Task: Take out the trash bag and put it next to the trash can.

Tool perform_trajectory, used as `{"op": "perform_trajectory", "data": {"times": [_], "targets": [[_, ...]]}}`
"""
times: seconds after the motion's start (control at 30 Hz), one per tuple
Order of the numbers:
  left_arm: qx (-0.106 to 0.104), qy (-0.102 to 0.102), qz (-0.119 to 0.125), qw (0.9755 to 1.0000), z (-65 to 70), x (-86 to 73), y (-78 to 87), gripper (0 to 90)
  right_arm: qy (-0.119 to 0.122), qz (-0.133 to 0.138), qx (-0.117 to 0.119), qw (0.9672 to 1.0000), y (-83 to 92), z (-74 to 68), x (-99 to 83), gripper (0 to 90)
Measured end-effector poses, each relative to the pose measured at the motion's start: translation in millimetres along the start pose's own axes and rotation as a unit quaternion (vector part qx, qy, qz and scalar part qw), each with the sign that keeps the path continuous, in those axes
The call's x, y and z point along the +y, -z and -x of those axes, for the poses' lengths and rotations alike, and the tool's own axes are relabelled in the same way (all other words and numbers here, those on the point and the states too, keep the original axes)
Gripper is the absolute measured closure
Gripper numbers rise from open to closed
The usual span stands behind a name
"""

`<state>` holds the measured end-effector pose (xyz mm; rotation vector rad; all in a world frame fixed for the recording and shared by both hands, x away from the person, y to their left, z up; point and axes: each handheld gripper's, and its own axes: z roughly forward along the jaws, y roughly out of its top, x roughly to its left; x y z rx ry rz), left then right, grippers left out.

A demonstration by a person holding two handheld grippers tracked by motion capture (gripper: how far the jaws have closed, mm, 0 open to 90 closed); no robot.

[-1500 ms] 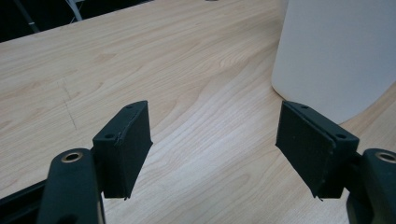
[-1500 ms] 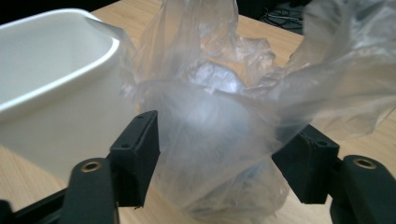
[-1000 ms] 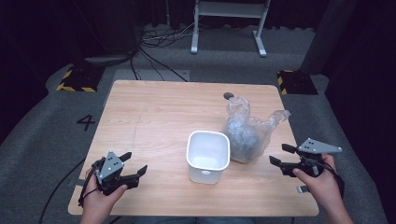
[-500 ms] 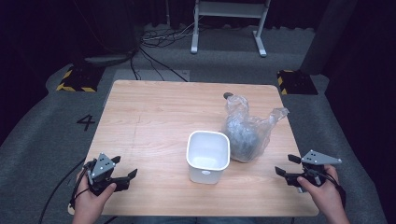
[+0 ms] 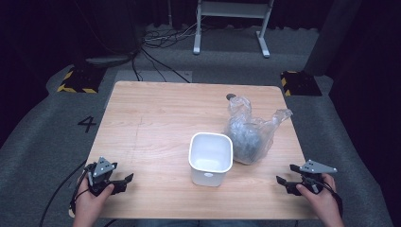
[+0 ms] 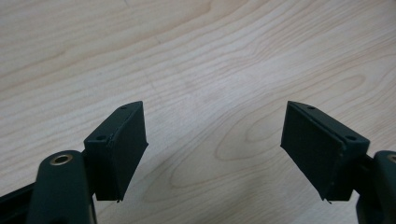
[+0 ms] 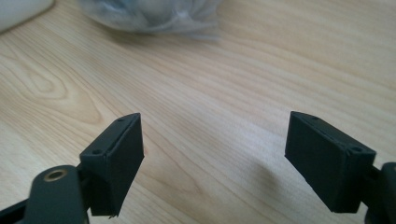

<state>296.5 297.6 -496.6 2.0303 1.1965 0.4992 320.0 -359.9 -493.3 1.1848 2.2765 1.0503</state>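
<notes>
A white square tub [image 5: 208, 176] stands open-topped near the middle of the wooden table [image 5: 151, 118]. Right beside it lies a crumpled clear plastic bag [image 5: 250, 135] with grey contents. My left gripper [image 5: 126, 181] sits low at the table's near left corner, open, with bare wood between its jaws [image 6: 215, 140]. Down at the near right corner my right gripper [image 5: 286, 174] is open too, its jaws have just been opening further, and nothing lies between them [image 7: 215, 144]. Ahead of it I see the bag's edge [image 7: 149, 14] and a corner of the tub [image 7: 18, 9].
A small dark cap [image 5: 231, 96] lies at the bag's far end. Beyond the table are a white metal stand [image 5: 231, 19], floor cables [image 5: 156, 42] and two yellow-and-black blocks [image 5: 75, 81], [image 5: 300, 82]. A "4" [image 5: 87, 124] is marked on the floor at left.
Both hands have sunk toward the table's near edge, the left gripper drifting left and the right one nearer. Tub and bag have stayed put.
</notes>
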Motion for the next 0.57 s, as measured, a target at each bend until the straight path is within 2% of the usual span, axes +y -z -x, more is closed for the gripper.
{"op": "perform_trajectory", "data": {"times": [0.1, 0.13, 0.33, 0.57], "targets": [[0.004, -0.002, -0.014, 0.9999, -3.2, -5.0, -6.4, 22.4, -0.009, -0.006, -0.004, 0.9999, -6.7, 0.3, -7.8, 19.0], [0.006, -0.006, -0.015, 0.9999, -3.3, -5.4, -7.6, 22.4, -0.002, -0.016, -0.003, 0.9999, -7.1, 0.7, -8.1, 19.1], [0.0, -0.008, -0.018, 0.9998, -4.3, -4.8, -8.5, 19.6, 0.011, -0.021, -0.008, 0.9997, -8.2, -1.0, -8.0, 16.3], [0.003, -0.003, -0.018, 0.9998, -3.8, -4.9, -8.7, 18.5, 0.01, -0.023, -0.008, 0.9997, -8.7, -1.1, -7.8, 14.1]]}}
